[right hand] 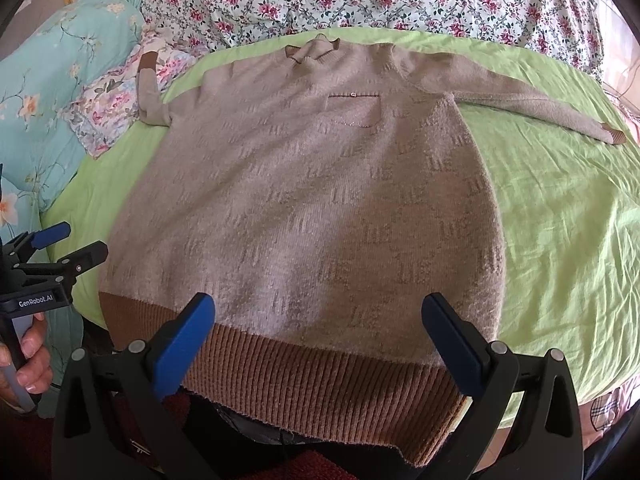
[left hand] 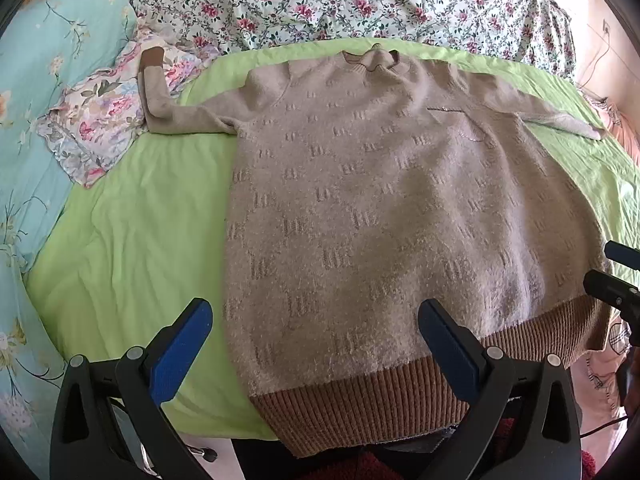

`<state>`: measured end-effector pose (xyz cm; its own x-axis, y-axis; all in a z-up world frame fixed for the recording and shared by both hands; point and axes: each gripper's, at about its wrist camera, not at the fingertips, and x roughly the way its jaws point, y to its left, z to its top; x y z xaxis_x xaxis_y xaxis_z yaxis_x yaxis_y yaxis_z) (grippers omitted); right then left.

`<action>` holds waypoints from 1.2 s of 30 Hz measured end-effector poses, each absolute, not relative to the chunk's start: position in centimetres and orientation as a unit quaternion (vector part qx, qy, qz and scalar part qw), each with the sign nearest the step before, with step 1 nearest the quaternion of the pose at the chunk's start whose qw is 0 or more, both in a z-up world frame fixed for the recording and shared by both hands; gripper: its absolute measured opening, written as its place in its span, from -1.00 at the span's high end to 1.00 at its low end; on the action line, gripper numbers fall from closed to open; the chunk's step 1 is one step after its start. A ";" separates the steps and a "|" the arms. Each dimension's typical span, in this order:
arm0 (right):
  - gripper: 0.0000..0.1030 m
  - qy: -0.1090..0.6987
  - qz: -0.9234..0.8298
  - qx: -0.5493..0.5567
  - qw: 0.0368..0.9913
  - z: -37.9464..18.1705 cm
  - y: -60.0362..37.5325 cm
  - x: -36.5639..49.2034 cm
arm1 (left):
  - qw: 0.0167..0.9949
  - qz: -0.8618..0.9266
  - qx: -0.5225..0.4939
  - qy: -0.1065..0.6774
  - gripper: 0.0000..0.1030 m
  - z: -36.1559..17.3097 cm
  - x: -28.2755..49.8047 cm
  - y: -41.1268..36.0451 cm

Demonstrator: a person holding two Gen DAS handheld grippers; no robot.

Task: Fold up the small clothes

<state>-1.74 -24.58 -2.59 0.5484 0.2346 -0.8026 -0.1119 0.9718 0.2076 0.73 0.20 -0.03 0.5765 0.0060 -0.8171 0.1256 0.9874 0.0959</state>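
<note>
A beige knit sweater [left hand: 384,208] with a brown ribbed hem lies flat, front up, on a green sheet [left hand: 132,232]; it also shows in the right wrist view [right hand: 312,200]. Its sleeves spread out to both sides and the hem hangs over the near edge. My left gripper [left hand: 316,320] is open and empty above the hem's left part. My right gripper [right hand: 318,312] is open and empty above the hem's middle. The left gripper also shows at the left edge of the right wrist view [right hand: 68,244].
A floral quilt [left hand: 360,0] lies along the far side of the bed. A teal floral cover [left hand: 36,92] and a small floral cloth [left hand: 100,120] lie at the left. The green sheet [right hand: 560,220] extends to the right of the sweater.
</note>
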 end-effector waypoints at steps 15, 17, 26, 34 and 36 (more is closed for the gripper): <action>-1.00 0.446 0.086 0.083 0.887 -2.6 -26.0 -1.5 | 0.878 -0.033 0.080 0.471 -0.99 -0.4 2.2 -0.2; -1.00 0.445 0.086 0.089 0.887 -2.6 -26.2 -1.5 | 0.879 -0.033 0.085 0.468 -0.99 -0.5 2.3 -0.3; -1.00 0.431 0.080 0.119 0.891 -2.4 -28.2 -0.7 | 0.884 -0.053 0.059 0.461 -0.99 -0.3 3.9 -0.5; -0.96 0.401 0.006 0.178 0.899 -0.7 -36.8 2.6 | 0.896 -0.019 0.067 0.438 -0.99 0.9 7.8 -0.1; -0.87 0.391 -0.022 0.191 0.900 -0.2 -39.9 3.7 | 0.898 -0.012 0.070 0.433 -0.99 1.1 8.9 0.0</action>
